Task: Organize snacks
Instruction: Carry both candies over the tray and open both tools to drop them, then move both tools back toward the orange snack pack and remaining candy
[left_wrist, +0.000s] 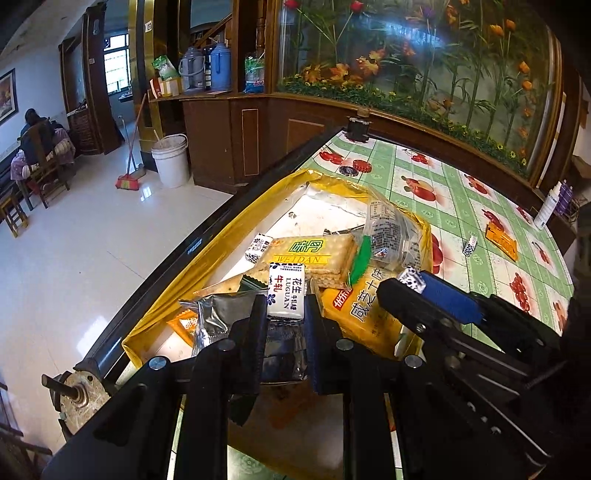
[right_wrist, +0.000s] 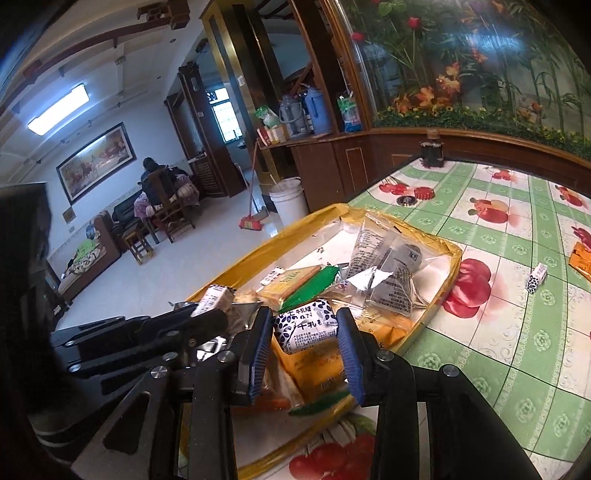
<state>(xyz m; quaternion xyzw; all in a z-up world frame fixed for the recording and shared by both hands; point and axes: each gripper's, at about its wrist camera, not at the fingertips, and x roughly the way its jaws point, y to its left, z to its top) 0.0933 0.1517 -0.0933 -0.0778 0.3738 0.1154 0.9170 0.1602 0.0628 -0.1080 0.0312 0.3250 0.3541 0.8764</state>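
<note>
A yellow tray (left_wrist: 258, 206) (right_wrist: 456, 254) on the fruit-print tablecloth holds several snacks: a Weidan cracker pack (left_wrist: 310, 253), a clear bag (left_wrist: 391, 229) (right_wrist: 391, 266), a yellow pack (left_wrist: 365, 306) and a silver packet (left_wrist: 218, 317). My left gripper (left_wrist: 286, 310) (right_wrist: 212, 314) is over the tray's near end, shut on a white nougat candy (left_wrist: 286, 295) (right_wrist: 216, 295). Beside it, my right gripper (right_wrist: 304, 332) (left_wrist: 404, 284) is shut on a white-and-blue nougat candy (right_wrist: 306, 326) (left_wrist: 413, 278) above the yellow pack. Out on the cloth lie a small candy (left_wrist: 470, 246) (right_wrist: 536, 281) and an orange packet (left_wrist: 501, 242) (right_wrist: 581, 260).
The table's dark edge (left_wrist: 207, 236) runs just left of the tray, with tiled floor below. Two bottle caps (left_wrist: 354, 168) (right_wrist: 415, 195) and a dark jar (left_wrist: 357, 129) (right_wrist: 431, 149) stand beyond the tray. A white bottle (left_wrist: 548, 206) is at the far right. A bucket (left_wrist: 170, 158) stands on the floor.
</note>
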